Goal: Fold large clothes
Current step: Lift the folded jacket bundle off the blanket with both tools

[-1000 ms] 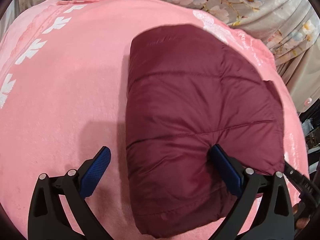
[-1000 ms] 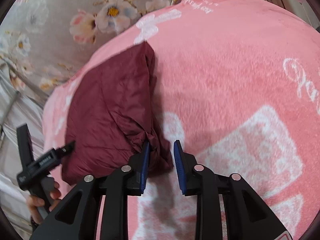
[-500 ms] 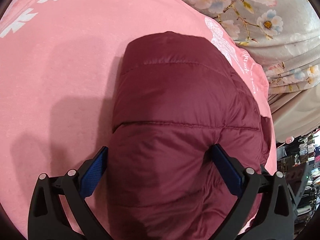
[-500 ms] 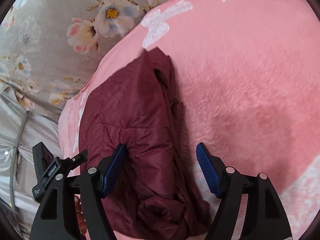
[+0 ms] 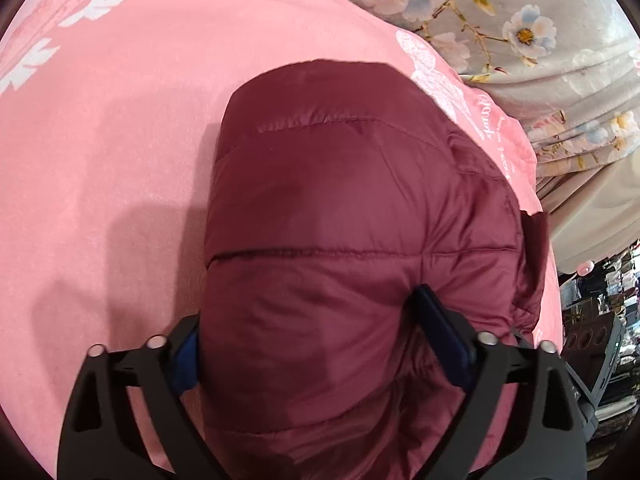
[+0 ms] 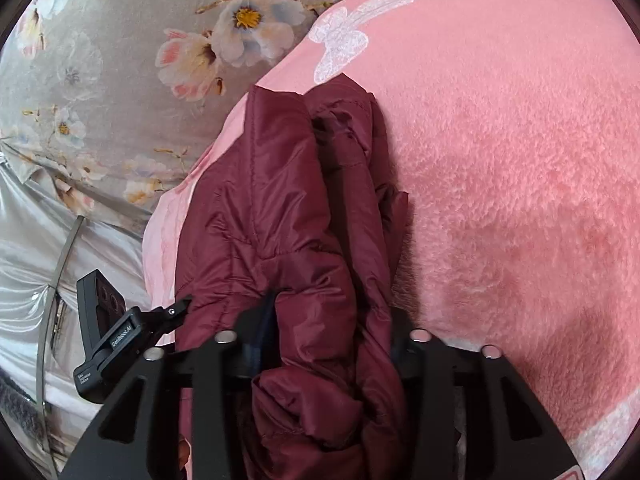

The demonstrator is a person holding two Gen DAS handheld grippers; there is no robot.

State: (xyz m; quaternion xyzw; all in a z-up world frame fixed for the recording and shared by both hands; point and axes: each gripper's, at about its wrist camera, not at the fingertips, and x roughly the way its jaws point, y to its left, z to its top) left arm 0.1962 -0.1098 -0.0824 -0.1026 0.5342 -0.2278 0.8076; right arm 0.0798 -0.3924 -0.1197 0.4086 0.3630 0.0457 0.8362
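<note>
A folded maroon puffer jacket [image 5: 352, 216] lies on a pink fleece blanket [image 5: 100, 140]. My left gripper [image 5: 316, 340] straddles its near end, with the jaws pressed into the padding on both sides. In the right wrist view the jacket [image 6: 280, 208] shows its stacked folded layers edge-on. My right gripper [image 6: 332, 328] is closed on the thick folded bundle, which bulges between and over the fingers and hides the pads. The left gripper's body [image 6: 112, 340] shows at the jacket's far side.
The pink blanket [image 6: 520, 160] has white prints and covers a bed. A grey floral sheet [image 5: 540, 40] hangs past its edge, and shows in the right wrist view [image 6: 120, 60]. Cluttered shelves [image 5: 600, 320] lie beyond the bed's right edge.
Both grippers moved forward onto the jacket. The right one opened, slid over the folded edge and closed on the bundle. The left one narrowed around the near end.
</note>
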